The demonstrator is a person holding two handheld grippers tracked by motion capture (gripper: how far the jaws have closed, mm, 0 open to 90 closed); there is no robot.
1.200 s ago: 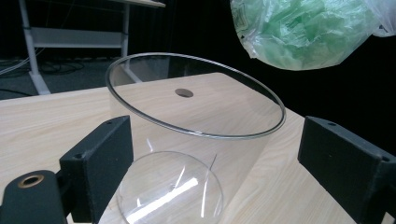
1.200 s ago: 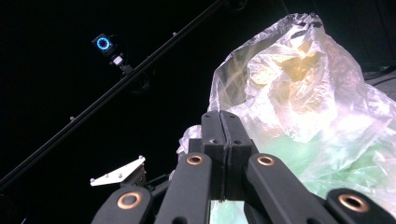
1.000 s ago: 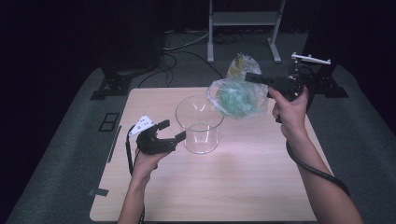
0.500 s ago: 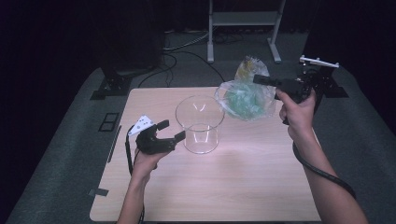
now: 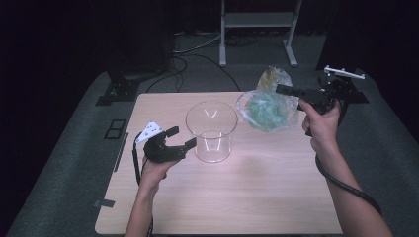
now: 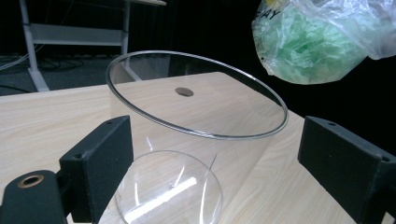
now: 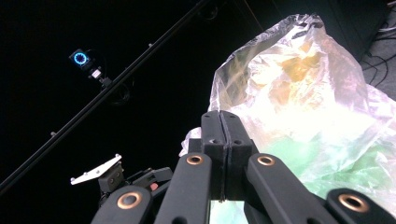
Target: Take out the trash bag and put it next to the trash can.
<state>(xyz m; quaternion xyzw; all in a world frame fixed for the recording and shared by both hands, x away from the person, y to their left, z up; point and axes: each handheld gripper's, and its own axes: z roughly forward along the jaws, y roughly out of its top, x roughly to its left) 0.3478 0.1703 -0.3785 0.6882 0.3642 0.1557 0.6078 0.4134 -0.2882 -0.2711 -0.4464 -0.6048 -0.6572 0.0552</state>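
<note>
Fingers: our right gripper (image 5: pixel 282 89) is clamped on a clear plastic bag (image 5: pixel 267 109) of green stuff, held in the air just right of the glass beaker (image 5: pixel 211 131). Our left gripper (image 5: pixel 180 138) stands wide apart, jaws flanking the beaker's left side, not touching. Beaker upright on the table (image 5: pixel 222 197).

Bright tabletop, dark surroundings, sharp focus
</note>
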